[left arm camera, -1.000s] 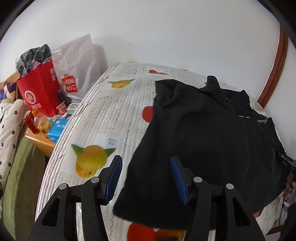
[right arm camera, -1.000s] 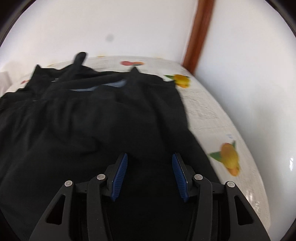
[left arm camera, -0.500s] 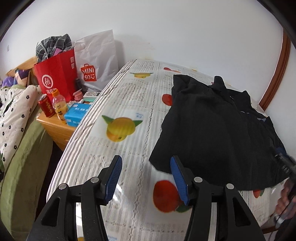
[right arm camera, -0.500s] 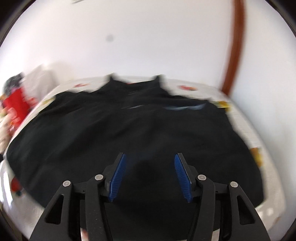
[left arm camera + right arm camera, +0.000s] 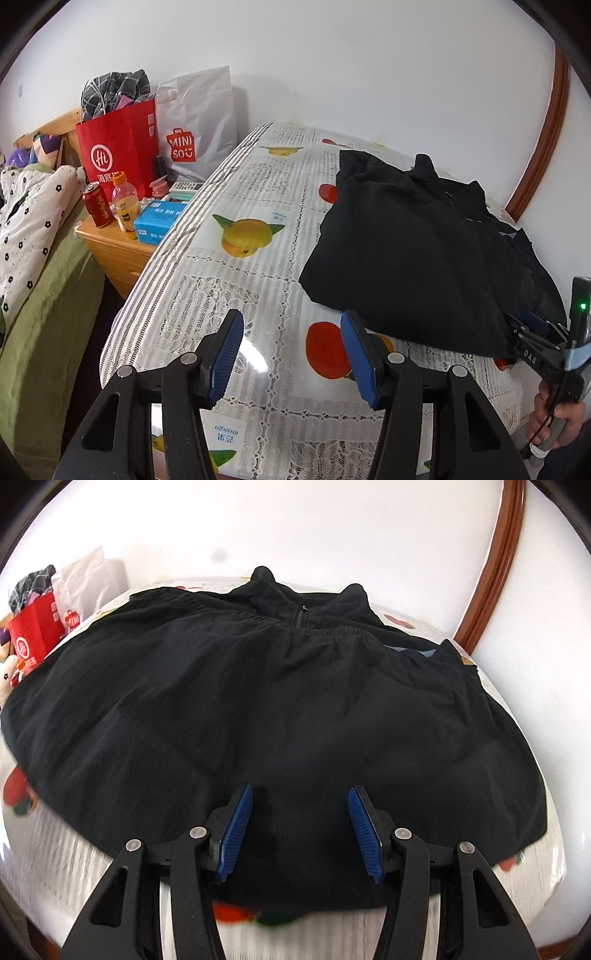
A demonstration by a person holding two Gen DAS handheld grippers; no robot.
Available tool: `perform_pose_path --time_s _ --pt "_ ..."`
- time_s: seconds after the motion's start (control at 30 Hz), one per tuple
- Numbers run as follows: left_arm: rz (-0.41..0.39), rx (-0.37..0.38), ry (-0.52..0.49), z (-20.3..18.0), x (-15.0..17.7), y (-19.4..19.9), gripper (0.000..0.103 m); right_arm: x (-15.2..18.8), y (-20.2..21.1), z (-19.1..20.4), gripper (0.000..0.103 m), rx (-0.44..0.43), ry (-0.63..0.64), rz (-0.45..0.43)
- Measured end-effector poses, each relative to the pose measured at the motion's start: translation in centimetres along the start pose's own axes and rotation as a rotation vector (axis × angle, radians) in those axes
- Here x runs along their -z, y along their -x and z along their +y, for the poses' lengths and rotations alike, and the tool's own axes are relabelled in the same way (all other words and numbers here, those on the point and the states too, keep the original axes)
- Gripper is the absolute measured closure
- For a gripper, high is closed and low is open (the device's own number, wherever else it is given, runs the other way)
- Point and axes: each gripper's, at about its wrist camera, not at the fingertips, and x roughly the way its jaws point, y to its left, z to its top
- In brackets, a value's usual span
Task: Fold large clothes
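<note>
The right gripper (image 5: 299, 827), jaws spread and empty, hovers low-centre above the black jacket (image 5: 277, 709), likely seeking its hem; the left gripper (image 5: 291, 354), likewise spread, overhangs bare tablecloth (image 5: 258, 280).

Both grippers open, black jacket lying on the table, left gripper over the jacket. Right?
Not quite. The left gripper is over bare tablecloth, beside the black jacket, as the left wrist view shows. Both grippers are open; the right gripper is the one over it.
</note>
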Motion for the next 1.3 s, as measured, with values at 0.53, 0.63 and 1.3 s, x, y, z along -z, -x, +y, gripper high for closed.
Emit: perform_pose_path --time_s 0.53,0.63,1.3 --pt "0.009 0.007 -0.012 -0.7 0.9 -0.7 0.05 5.9 3.3 -0.1 0.053 -0.067 0.032 -0.01" --pt "0.011 -0.008 -0.012 -0.3 0.9 -0.8 0.05 5.4 5.7 1.2 0.049 -0.052 0.126 -0.077" --pt "0.04 -0.034 0.109 7.9 1.5 -2.2 0.047 -1.6 4.0 23.1 0.033 -0.237 0.585 -0.203"
